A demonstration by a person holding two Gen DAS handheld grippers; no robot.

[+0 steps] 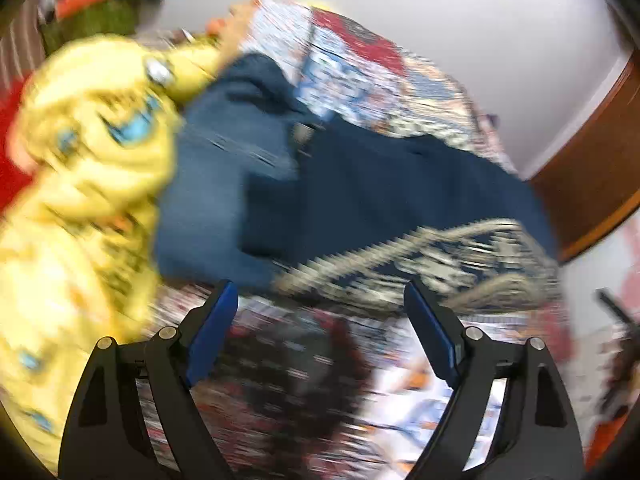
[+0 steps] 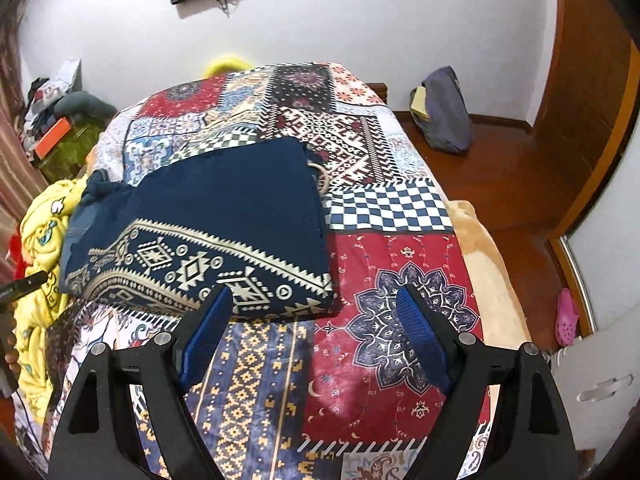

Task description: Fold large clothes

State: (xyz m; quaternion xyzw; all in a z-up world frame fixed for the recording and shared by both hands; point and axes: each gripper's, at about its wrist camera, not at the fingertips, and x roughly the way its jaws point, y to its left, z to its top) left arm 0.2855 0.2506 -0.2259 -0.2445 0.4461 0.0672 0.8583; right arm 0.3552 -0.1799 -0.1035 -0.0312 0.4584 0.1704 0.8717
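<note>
Folded navy garment (image 2: 208, 224) on bedspread (image 2: 400, 256) — just beyond right tongs (image 2: 314, 304), left tongs (image 1: 316, 300), both spread, empty.

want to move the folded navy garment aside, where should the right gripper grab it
Take the navy garment at its near right corner, coming in low from the right gripper. That patterned hem corner lies thick and stacked on the bedspread, with nothing lying beside it, so one pinch should catch all the layers.
</note>
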